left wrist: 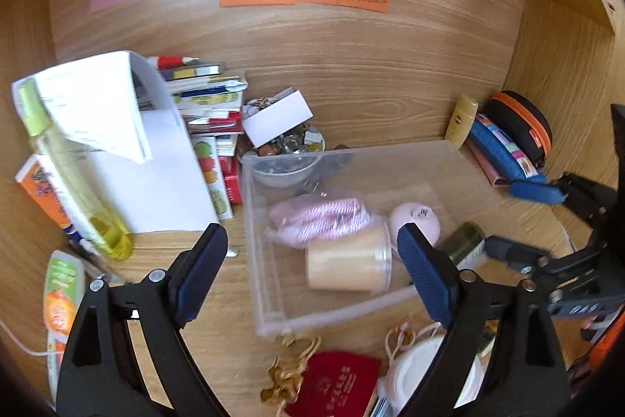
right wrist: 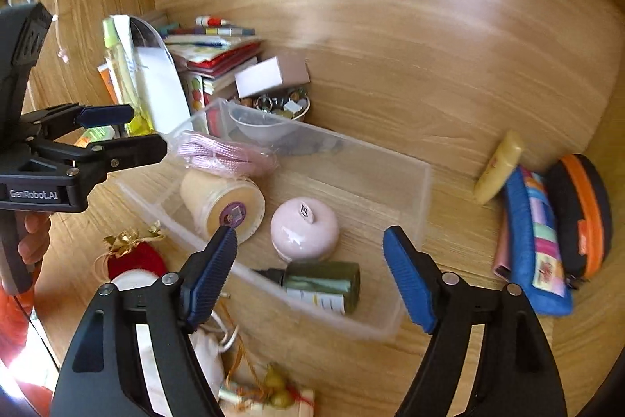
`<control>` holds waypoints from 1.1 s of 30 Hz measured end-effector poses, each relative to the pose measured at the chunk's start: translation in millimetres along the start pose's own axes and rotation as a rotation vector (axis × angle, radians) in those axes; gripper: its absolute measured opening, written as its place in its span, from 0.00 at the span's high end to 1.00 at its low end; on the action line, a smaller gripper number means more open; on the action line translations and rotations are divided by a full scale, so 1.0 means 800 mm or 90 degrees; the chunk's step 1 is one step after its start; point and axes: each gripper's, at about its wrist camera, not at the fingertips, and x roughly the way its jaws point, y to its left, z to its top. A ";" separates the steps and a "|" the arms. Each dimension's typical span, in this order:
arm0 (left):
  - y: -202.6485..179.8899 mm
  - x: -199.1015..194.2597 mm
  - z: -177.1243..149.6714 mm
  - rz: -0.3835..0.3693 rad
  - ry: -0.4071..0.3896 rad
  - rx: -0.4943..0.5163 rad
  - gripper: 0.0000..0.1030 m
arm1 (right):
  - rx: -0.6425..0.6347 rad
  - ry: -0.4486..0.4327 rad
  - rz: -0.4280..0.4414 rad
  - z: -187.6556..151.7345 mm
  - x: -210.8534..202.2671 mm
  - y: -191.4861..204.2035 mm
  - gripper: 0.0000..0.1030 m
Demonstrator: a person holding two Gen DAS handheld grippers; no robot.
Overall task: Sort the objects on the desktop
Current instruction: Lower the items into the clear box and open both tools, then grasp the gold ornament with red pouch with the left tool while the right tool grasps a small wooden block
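Both grippers hover wide-jawed and empty over the clear bin (left wrist: 250,221): left gripper (left wrist: 312,256), right gripper (right wrist: 310,272). The bin holds pink cord (right wrist: 226,153), a cream jar (right wrist: 222,204) and a pink lidded pot (right wrist: 304,227). Only the right wrist view clearly shows the dark green bottle (right wrist: 320,286) inside; only the left shows the red pouch (left wrist: 336,383) whole, near the bin.

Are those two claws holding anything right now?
No. The left claw and the right claw are both open with nothing between their fingers, poised above the clear plastic bin.
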 end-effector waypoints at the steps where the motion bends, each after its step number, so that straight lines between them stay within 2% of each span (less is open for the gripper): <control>1: 0.000 -0.005 -0.004 0.005 -0.001 0.002 0.13 | 0.000 -0.006 -0.001 -0.003 -0.007 0.002 0.25; 4: 0.004 -0.018 -0.016 0.012 0.002 0.000 0.13 | 0.001 -0.023 -0.006 -0.018 -0.028 0.004 0.24; 8: 0.015 -0.032 -0.033 -0.001 0.021 -0.019 0.13 | 0.013 -0.022 -0.016 -0.038 -0.037 0.002 0.24; 13: 0.023 -0.042 -0.057 0.032 0.037 -0.020 0.13 | 0.021 -0.021 -0.048 -0.070 -0.048 -0.002 0.24; 18: 0.029 -0.035 -0.083 0.054 0.070 -0.018 0.13 | 0.013 -0.011 -0.073 -0.096 -0.053 -0.004 0.24; 25: 0.039 -0.011 -0.116 0.059 0.131 -0.042 0.13 | 0.013 0.023 -0.065 -0.123 -0.038 -0.006 0.26; 33: 0.041 0.011 -0.139 0.060 0.177 -0.055 0.13 | 0.025 0.070 -0.030 -0.144 -0.018 -0.010 0.50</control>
